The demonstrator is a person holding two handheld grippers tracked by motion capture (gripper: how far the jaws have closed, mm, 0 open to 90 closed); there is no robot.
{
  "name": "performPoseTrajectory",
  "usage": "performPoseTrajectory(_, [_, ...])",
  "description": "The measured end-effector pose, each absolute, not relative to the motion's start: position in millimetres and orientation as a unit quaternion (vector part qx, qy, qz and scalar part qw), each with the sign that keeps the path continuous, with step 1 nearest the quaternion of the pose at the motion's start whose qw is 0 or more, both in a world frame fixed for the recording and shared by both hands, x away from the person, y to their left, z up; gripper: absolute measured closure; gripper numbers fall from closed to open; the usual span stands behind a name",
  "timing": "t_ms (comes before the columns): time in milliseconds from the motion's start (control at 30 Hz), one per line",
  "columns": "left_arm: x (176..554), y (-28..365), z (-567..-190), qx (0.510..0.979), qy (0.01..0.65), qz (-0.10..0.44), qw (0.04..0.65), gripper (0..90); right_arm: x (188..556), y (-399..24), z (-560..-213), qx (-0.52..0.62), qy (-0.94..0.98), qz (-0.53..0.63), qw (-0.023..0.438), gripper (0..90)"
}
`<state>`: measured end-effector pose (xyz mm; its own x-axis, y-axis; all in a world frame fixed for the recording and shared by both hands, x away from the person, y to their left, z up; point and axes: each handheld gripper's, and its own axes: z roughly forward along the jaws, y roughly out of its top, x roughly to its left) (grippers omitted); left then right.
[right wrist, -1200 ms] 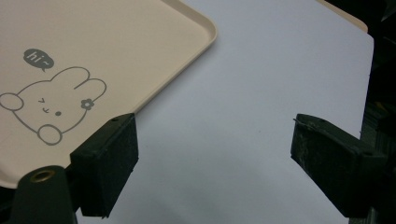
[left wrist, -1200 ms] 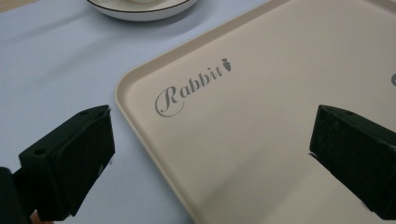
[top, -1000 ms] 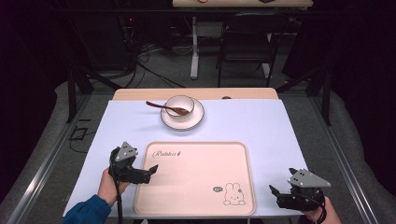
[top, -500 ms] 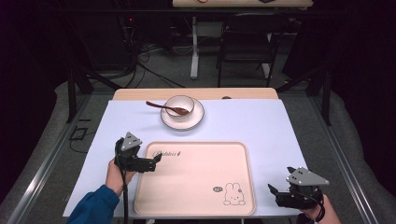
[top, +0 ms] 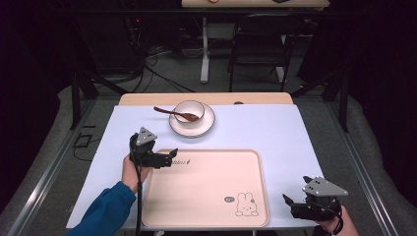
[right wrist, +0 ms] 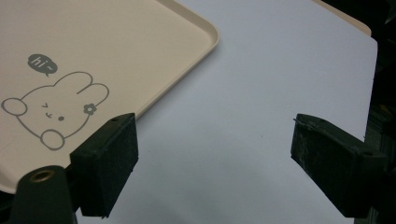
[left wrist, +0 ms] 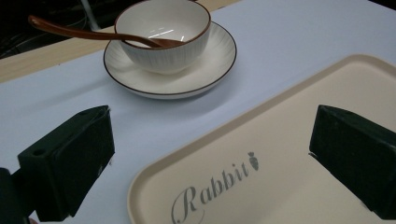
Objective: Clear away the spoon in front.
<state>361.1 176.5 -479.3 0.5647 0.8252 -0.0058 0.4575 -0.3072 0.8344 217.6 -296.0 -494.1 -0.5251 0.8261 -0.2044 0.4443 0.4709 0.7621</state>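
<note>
High view: left tongs (top: 168,158) over tray (top: 206,191) corner.

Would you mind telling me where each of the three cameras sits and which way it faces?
High view: above the person's side, looking forward and down on the table; both forearms, left gripper and right gripper show.
Left gripper view: rides that gripper, facing the bowl on its saucer; two open jaws.
Right gripper view: rides the right gripper, facing the table beside the tray; two open jaws.
All three views share the tray.

Tray (left wrist: 299,154): "Rabbit" script; "hi~" bubble by rabbit drawing
</note>
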Motion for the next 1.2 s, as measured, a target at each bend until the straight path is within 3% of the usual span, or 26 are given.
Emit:
performPoseTrajectory(633, [418,167,-483,0.721,0.467,0.231,0.456,0.0,218,-296,-494,0.391,0.810,0.333,0.285,14.3])
performPoseTrajectory(1200, [469,175,-502,0.689,0.529,0.246,0.430,0.1,218,-296,-494,0.390,0.811,0.331,0.284,14.3])
